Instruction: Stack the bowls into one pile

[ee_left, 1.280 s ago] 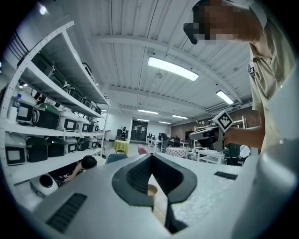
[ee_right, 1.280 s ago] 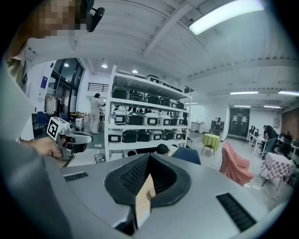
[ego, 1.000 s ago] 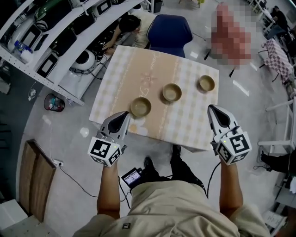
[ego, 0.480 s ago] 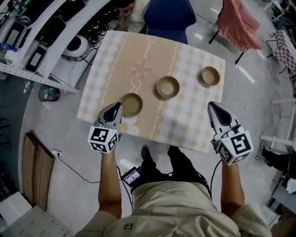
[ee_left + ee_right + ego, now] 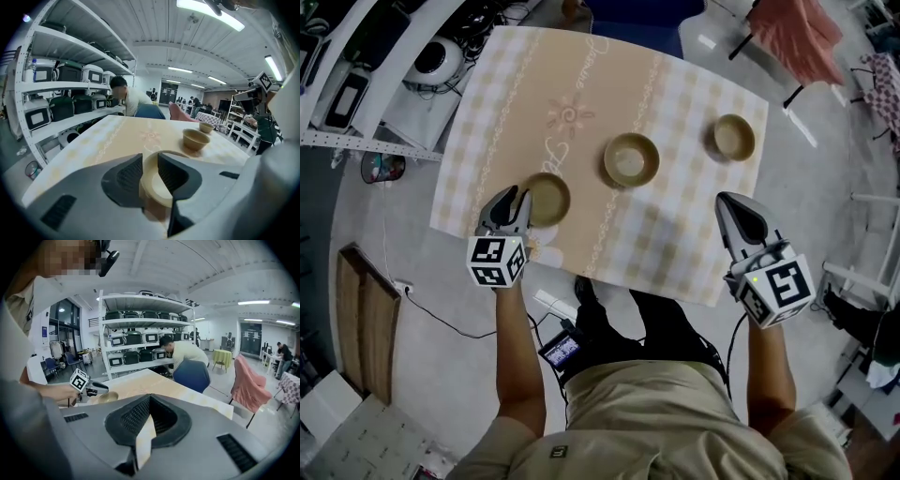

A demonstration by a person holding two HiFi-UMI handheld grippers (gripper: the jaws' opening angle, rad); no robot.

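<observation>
Straddling the rim of the nearest bowl (image 5: 546, 199) (image 5: 155, 187), on the counter's (image 5: 675, 225) near left, with the left hand-held gripper (image 5: 517, 195) (image 5: 150, 164), jaws narrowly apart. Needing a square bite before squeezing and lifting toward the middle bowl (image 5: 631, 159). Hovering the right hand-held gripper (image 5: 739, 208) (image 5: 149, 401), pinched together, empty.

Three upright tan bowls (image 5: 630, 159), unstacked

Table (image 5: 675, 248) w/ checked cloth (image 5: 487, 112); on it, apart: left bowl (image 5: 548, 199), mid bowl (image 5: 631, 159), right bowl (image 5: 735, 137).
</observation>
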